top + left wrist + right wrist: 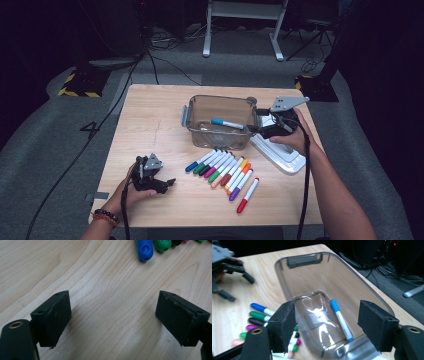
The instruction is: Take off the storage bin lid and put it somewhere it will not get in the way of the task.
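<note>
Inside the clear bin lies a light-blue marker — right gripper fingers wide, empty.

Green marker, blue marker cut by frame top.

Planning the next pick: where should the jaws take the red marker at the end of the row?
Probably at its red lower end, from straight above, jaws across the barrel. The red marker lies flat and slanted; the purple marker crowds its upper half, while the lower end has bare table either side.
</note>
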A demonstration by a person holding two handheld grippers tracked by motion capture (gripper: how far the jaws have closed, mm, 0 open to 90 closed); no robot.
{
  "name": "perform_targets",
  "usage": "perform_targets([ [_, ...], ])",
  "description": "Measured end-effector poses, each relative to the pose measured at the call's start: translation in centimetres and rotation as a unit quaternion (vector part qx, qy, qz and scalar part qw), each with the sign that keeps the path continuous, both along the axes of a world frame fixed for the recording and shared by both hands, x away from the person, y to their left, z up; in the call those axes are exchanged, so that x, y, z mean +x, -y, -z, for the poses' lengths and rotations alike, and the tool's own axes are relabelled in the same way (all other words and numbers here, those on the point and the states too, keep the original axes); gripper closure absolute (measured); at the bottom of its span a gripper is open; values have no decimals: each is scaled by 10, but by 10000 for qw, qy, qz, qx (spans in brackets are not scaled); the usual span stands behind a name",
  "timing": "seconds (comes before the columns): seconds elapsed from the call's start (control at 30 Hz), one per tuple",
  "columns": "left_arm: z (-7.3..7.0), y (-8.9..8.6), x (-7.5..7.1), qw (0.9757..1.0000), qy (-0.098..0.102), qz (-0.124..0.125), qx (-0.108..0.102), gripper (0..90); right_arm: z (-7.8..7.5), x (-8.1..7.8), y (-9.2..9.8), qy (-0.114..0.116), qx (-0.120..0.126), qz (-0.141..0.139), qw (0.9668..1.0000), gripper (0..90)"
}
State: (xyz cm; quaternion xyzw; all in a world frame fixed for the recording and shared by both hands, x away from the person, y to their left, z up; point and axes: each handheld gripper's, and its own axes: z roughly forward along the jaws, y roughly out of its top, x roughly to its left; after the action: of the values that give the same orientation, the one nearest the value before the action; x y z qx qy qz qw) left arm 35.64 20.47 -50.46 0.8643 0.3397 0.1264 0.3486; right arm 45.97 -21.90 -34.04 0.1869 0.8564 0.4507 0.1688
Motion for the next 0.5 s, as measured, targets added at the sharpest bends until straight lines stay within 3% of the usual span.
perform_targets([
  [0.1, 0, 0, 0, 10000, 2, -3, 0, 137, 4, -13, 12, 20, 57, -142, 9999, 329],
  [0.27, 0, 0, 0, 10000, 5, -6, 11, 137, 25, -37, 27, -151, -117, -397, 9990, 330],
  [0.43, 0, 0, 0, 10000, 5, -10, 2, 137, 57, -74, 40, -426, -368, -994, 9934, 338],
  [0.5, 0, 0, 0, 10000, 3, -11, 2, 137, 79, -91, 44, -610, -522, -1223, 9892, 339],
])
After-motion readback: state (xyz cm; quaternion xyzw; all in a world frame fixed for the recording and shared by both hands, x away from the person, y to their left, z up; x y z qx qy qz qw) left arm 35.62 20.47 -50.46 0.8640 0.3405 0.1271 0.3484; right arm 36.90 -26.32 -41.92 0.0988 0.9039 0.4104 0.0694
